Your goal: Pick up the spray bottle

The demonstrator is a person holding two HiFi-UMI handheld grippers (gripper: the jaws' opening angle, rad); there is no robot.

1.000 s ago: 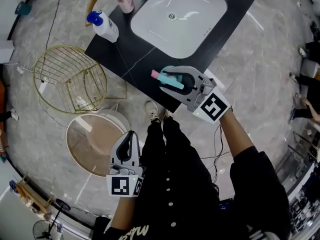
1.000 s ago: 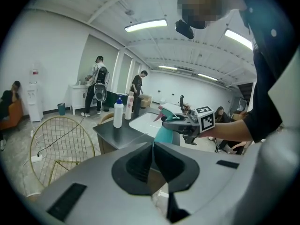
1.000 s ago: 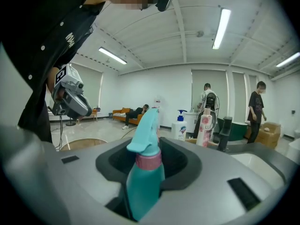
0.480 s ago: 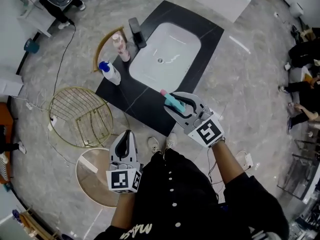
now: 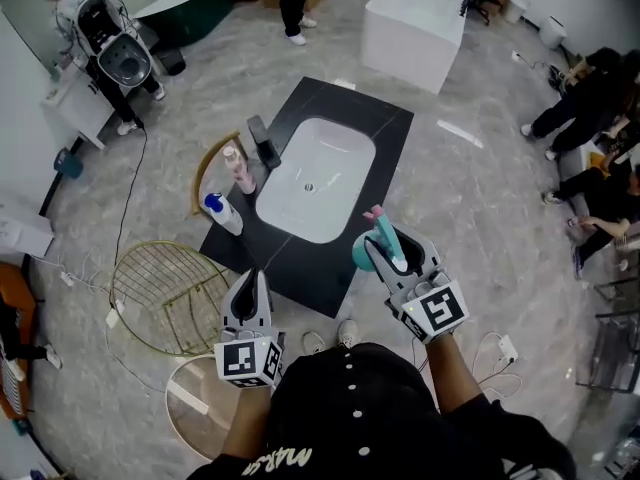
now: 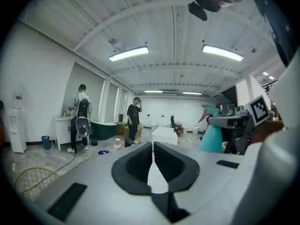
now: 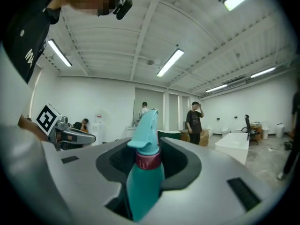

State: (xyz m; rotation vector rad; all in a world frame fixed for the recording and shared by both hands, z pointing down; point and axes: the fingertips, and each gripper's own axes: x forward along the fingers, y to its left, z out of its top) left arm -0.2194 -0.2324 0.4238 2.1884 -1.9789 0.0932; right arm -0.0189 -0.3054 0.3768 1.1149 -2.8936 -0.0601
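Fingers [image 7: 174, 159] of the right gripper [image 5: 397, 260] clamp the teal plastic spray bottle [image 7: 144, 175] near its dark-red collar, which keeps it upright and in the air, clear of the black table [image 5: 290, 268] with the white basin [image 5: 318, 173]. The left gripper [image 5: 251, 296], its fingers pressed together on nothing, appears unneeded for this one-handed grasp.

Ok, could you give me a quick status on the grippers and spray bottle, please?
Right gripper shut on teal spray bottle. Left gripper shut, empty. Bottle airborne, nothing in the way.

Spray bottle [image 7: 145, 172] base hidden (by right claw [image 7: 151, 150]).
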